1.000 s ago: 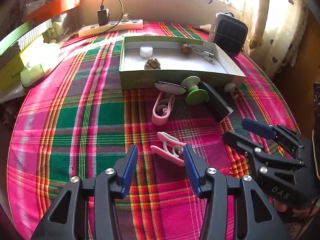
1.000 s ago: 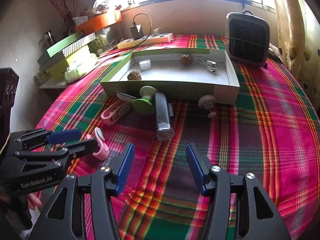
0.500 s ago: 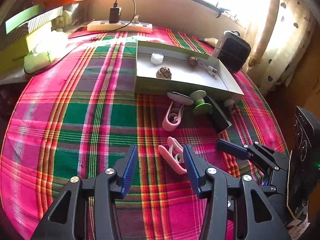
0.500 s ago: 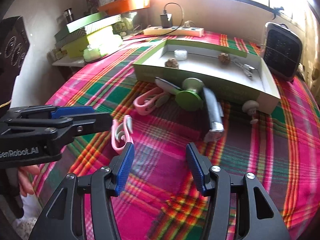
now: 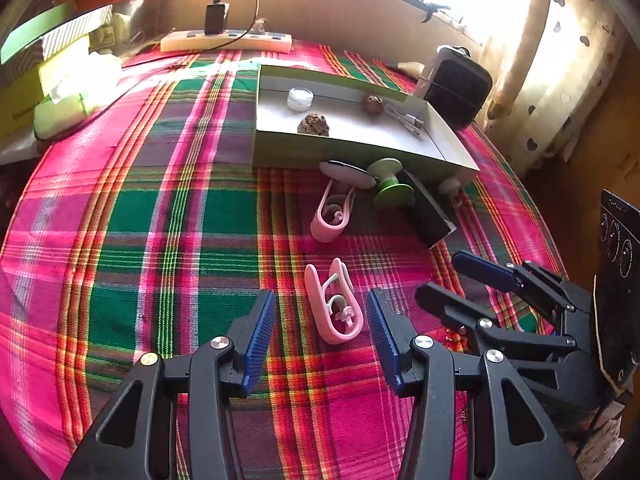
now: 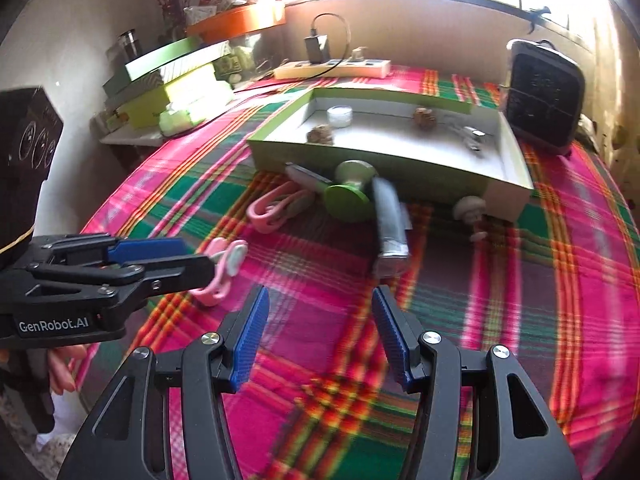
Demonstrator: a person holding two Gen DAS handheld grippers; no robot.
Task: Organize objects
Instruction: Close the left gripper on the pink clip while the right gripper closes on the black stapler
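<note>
Left tool (image 5: 322, 336) held open above plaid-covered worktop (image 5: 168, 220), nearer pink clip (image 5: 334, 306) lying between its blue pads, untouched. Farther on, second pink clip (image 5: 332, 212), green suction cup (image 5: 390, 184) and dark bar (image 5: 426, 214) resting just before open tray (image 5: 280, 152). Right tool (image 6: 320, 338) likewise open, empty.

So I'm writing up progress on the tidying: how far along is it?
Partly done. The green box already holds a small white jar, two brown knobbly balls and a cable. In hand: nothing yet; the left gripper, open, brackets the nearer pink clip. The right gripper is open over bare cloth. Left outside: both pink clips, the green spool, the dark bar, a small mushroom-shaped piece.
</note>
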